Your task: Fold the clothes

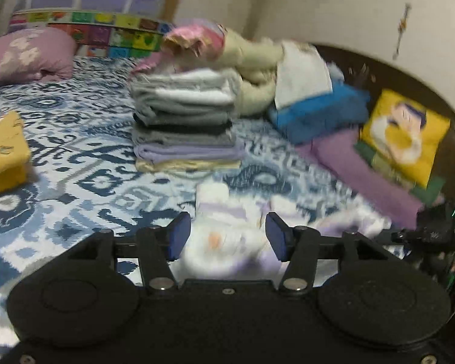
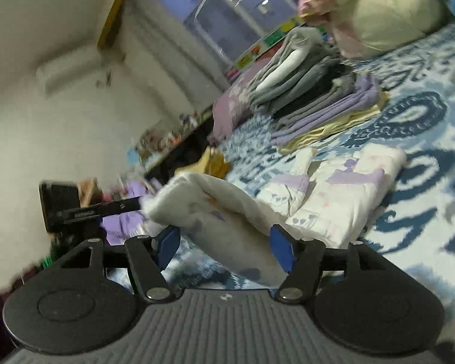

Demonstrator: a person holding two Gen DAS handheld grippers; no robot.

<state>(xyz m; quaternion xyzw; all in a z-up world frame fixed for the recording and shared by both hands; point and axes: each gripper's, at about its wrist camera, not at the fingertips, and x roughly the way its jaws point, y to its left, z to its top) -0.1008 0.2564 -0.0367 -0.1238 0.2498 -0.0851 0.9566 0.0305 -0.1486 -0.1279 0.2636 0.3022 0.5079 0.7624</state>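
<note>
A white garment with lilac prints (image 2: 333, 194) lies on the blue-and-white patterned bed (image 1: 75, 163). It also shows in the left wrist view (image 1: 224, 227), blurred. My left gripper (image 1: 227, 236) is open with its blue pads on either side of the cloth, not closed on it. My right gripper (image 2: 226, 247) is open, and a raised fold of the garment (image 2: 203, 200) sits between its blue pads. The other gripper (image 2: 75, 209) shows at the left of the right wrist view, against the fold's far edge.
A stack of folded clothes (image 1: 185, 121) stands mid-bed, also in the right wrist view (image 2: 315, 97). Behind it lies a heap of unfolded clothes (image 1: 251, 69). A folded yellow item (image 1: 3, 154) lies at left, pillows (image 1: 27, 54) at the head, a yellow cushion (image 1: 403, 133) at right.
</note>
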